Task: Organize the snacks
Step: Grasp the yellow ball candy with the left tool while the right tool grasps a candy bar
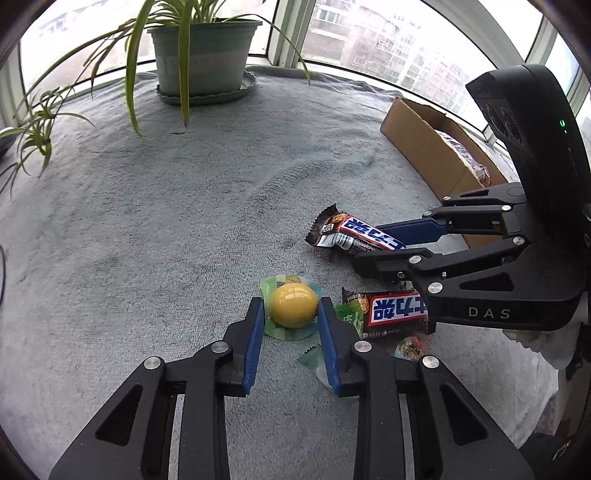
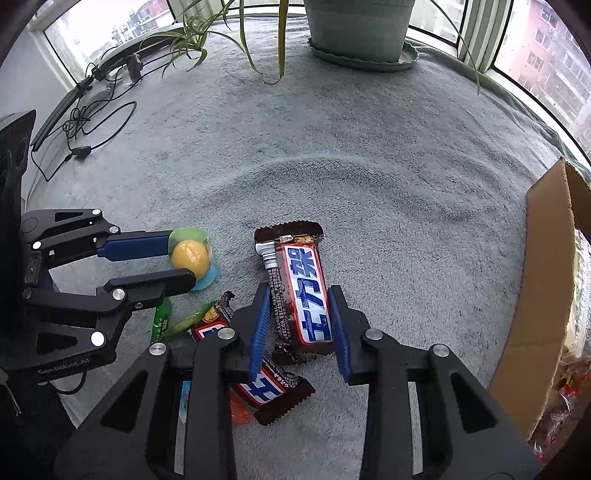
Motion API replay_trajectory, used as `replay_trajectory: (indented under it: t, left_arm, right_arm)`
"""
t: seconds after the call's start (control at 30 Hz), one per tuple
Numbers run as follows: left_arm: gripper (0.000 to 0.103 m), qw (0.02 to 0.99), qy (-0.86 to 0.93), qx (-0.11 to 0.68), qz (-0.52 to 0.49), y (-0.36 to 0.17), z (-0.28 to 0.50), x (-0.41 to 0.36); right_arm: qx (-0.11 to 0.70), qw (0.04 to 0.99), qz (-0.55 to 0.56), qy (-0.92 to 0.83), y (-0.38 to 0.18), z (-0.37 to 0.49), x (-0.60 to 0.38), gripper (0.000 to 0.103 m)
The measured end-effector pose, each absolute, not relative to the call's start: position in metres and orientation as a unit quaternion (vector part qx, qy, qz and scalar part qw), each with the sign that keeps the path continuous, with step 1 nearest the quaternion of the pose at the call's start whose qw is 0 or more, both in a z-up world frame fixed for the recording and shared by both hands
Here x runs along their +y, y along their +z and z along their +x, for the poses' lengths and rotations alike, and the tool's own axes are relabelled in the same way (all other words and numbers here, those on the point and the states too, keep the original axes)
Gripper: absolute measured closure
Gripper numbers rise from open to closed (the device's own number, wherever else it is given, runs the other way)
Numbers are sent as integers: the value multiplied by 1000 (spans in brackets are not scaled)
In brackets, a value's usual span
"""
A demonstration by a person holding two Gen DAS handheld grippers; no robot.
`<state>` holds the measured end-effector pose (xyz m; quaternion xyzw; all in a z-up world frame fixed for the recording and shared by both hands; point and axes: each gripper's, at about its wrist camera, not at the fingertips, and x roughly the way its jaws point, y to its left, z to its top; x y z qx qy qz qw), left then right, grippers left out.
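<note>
Left gripper (image 1: 291,314): fingers narrowed onto a yellow jelly cup (image 1: 294,305), the blue pads pressing its sides at 9 and 3 o'clock; the cup sits on the grey blanket (image 1: 184,221) covering the counter. Right gripper (image 2: 299,321): fingers closed on a chocolate bar (image 2: 303,291), pads touching both long edges; the bar points toward 12 o'clock. A second chocolate bar (image 2: 266,387) lies beneath at 6 o'clock, partly hidden by the left-hand finger. Green wrappers (image 2: 162,321) at 8 o'clock are crumpled and hard to identify. The cardboard box (image 2: 535,295) at 3 o'clock is cut off by the frame, its contents unclear. A potted plant (image 2: 358,26) stands at 12 o'clock.
</note>
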<state>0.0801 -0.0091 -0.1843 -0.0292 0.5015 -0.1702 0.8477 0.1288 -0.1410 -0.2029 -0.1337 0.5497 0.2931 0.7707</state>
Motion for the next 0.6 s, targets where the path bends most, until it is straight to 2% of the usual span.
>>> replay_trajectory:
  t: [0.6]
  left_arm:
    - [77, 869, -159, 465, -57, -147, 82, 6]
  right_arm:
    - [489, 822, -86, 279, -147, 123, -175, 71]
